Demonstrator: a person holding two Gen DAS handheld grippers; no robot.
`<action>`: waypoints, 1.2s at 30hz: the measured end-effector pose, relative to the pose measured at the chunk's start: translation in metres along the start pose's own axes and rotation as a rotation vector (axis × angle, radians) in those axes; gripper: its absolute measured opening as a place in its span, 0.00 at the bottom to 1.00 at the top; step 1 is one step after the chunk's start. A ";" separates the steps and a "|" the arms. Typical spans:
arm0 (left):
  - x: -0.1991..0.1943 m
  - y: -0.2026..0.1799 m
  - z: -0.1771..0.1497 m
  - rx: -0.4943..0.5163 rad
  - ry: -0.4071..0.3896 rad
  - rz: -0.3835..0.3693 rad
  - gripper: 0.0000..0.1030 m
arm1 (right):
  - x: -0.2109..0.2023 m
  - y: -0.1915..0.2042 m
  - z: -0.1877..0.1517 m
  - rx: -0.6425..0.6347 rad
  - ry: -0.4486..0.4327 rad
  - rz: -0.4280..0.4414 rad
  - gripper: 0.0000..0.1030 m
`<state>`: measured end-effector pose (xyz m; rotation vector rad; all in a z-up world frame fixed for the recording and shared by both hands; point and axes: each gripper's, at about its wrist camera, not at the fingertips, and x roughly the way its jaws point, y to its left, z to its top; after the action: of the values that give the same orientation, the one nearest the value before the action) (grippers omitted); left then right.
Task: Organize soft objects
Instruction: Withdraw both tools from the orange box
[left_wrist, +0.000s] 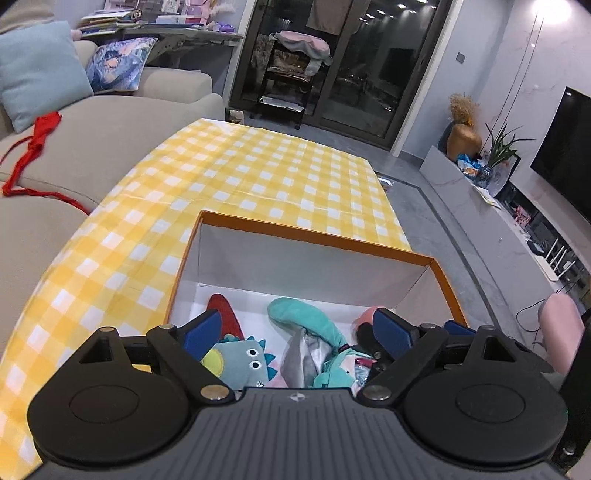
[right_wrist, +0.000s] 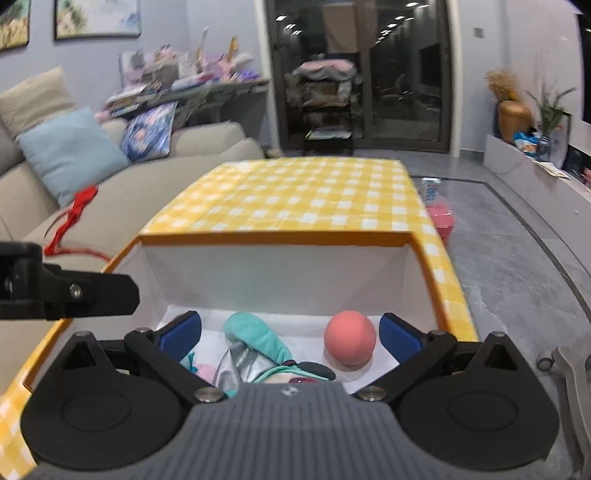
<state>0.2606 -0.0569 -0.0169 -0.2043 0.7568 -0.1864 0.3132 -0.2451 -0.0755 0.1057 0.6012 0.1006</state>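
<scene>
An open orange-rimmed box (left_wrist: 314, 240) with white walls stands on the yellow checked tablecloth (left_wrist: 240, 170). Inside lie a teal plush (left_wrist: 306, 317), a grey-blue dinosaur toy (left_wrist: 243, 360) on a red piece, and a pink ball (right_wrist: 350, 338). My left gripper (left_wrist: 297, 330) is open and empty, held over the box's near side. My right gripper (right_wrist: 290, 332) is open and empty above the same box (right_wrist: 273, 240), with the teal plush (right_wrist: 255, 334) between its fingers' line of sight. The left gripper's black body (right_wrist: 66, 291) shows at the right wrist view's left edge.
A beige sofa (left_wrist: 92, 140) with a light blue cushion (left_wrist: 37, 70) and a red cloth (left_wrist: 37, 140) runs along the left. A pink object (right_wrist: 441, 219) sits on the floor right of the table. A low white TV bench (left_wrist: 498, 218) lines the right wall.
</scene>
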 end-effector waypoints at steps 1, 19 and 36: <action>-0.002 0.000 0.000 0.000 0.001 0.002 1.00 | -0.005 -0.001 -0.001 0.011 -0.012 0.000 0.97; -0.080 -0.027 -0.036 0.088 -0.066 0.028 1.00 | -0.117 0.024 -0.062 0.008 -0.120 0.032 0.97; -0.150 -0.019 -0.083 0.122 -0.013 -0.014 1.00 | -0.188 0.050 -0.137 0.137 0.116 0.127 0.97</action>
<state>0.0943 -0.0493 0.0277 -0.0949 0.7290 -0.2437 0.0781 -0.2099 -0.0759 0.2727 0.7175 0.1898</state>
